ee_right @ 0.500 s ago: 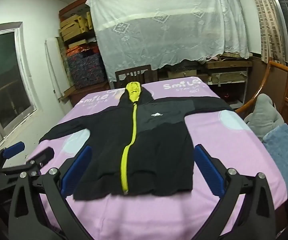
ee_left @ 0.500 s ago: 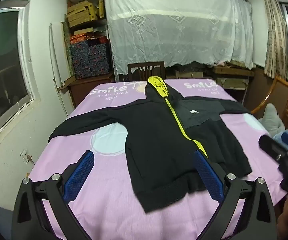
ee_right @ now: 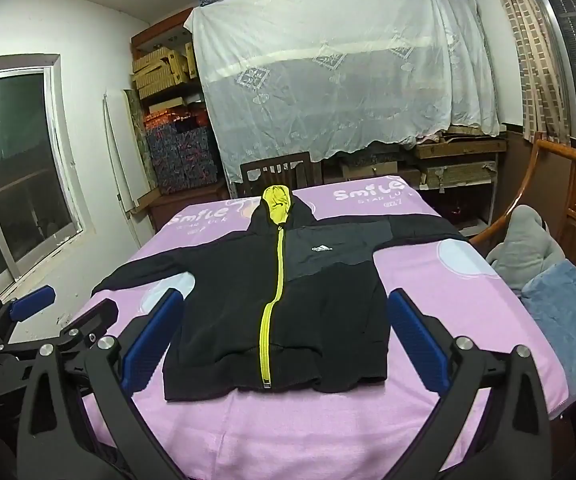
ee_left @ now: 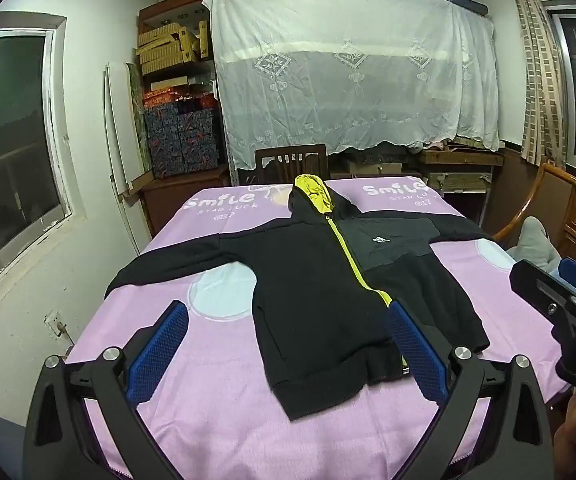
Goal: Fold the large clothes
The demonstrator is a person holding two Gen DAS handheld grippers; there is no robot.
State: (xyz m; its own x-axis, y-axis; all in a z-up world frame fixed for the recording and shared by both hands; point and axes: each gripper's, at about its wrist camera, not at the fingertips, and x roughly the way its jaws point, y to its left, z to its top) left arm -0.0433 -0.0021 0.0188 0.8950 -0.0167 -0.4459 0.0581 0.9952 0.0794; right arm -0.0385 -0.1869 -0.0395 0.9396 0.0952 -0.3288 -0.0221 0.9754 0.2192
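Right wrist view: a table (ee_right: 427, 280) under a pink printed cloth carries a black hooded jacket (ee_right: 228, 304) laid flat and face up along its middle, hood toward the far edge, hem near the near edge, sleeves spread to the left and right edges, yellow zipper (ee_right: 274, 292) closed. Above the near edge, the right gripper (ee_right: 286, 344) and the left gripper (ee_left: 288, 356) both stand released, jaws wide apart, grasping nothing and clear of the jacket.
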